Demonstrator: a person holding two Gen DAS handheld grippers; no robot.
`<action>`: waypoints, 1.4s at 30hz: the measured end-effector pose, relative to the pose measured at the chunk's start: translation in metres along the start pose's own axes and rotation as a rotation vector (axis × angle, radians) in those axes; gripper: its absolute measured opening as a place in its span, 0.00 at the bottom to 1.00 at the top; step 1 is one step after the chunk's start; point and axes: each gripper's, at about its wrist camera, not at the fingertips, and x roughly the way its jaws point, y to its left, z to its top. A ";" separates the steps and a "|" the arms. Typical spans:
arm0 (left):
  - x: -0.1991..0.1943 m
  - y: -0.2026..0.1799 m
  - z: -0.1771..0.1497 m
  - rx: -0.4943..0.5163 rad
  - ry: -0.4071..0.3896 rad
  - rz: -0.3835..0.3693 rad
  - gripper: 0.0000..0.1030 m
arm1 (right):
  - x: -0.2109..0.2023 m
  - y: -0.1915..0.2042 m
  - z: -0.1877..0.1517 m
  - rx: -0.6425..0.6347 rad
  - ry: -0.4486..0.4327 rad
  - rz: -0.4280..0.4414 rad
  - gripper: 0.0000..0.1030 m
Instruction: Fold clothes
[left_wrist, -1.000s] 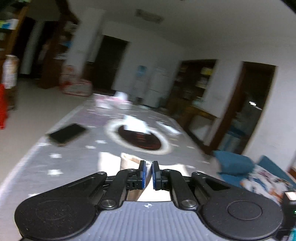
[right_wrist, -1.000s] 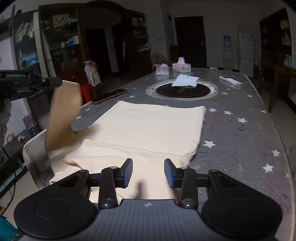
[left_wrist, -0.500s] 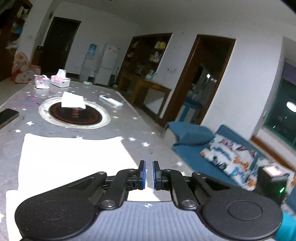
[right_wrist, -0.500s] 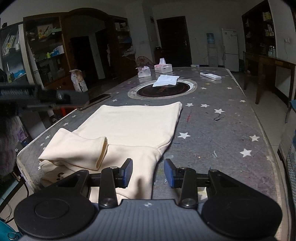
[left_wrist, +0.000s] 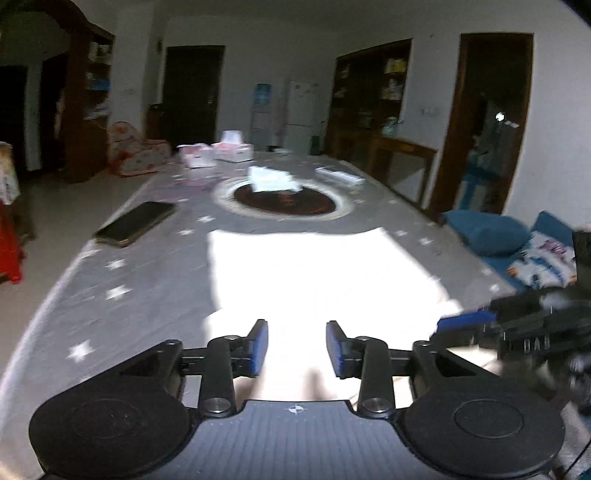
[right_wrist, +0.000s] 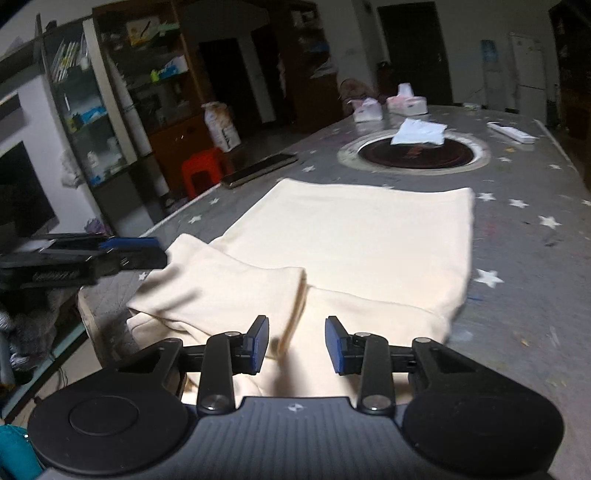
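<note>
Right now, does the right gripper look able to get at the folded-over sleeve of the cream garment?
Probably yes. The right gripper is open and empty just short of the sleeve, which lies flat on the cream garment. The left gripper is off to the side.

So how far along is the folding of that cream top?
One sleeve already lies folded across the cream garment, which is spread flat on the starred table. Right now nothing is gripped: the left gripper has just opened, and the right gripper hovers open over the near edge. The other sleeve, which I can't make out, and folding the body look left to do.
</note>
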 end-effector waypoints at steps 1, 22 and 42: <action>-0.004 0.004 -0.005 -0.001 0.006 0.013 0.44 | 0.006 0.001 0.002 -0.001 0.010 0.006 0.31; -0.016 0.012 -0.044 0.030 0.059 0.050 0.52 | 0.030 0.019 0.005 -0.012 0.057 -0.021 0.08; -0.008 0.006 -0.049 0.103 0.050 0.096 0.45 | -0.060 0.033 0.044 -0.119 -0.167 -0.110 0.06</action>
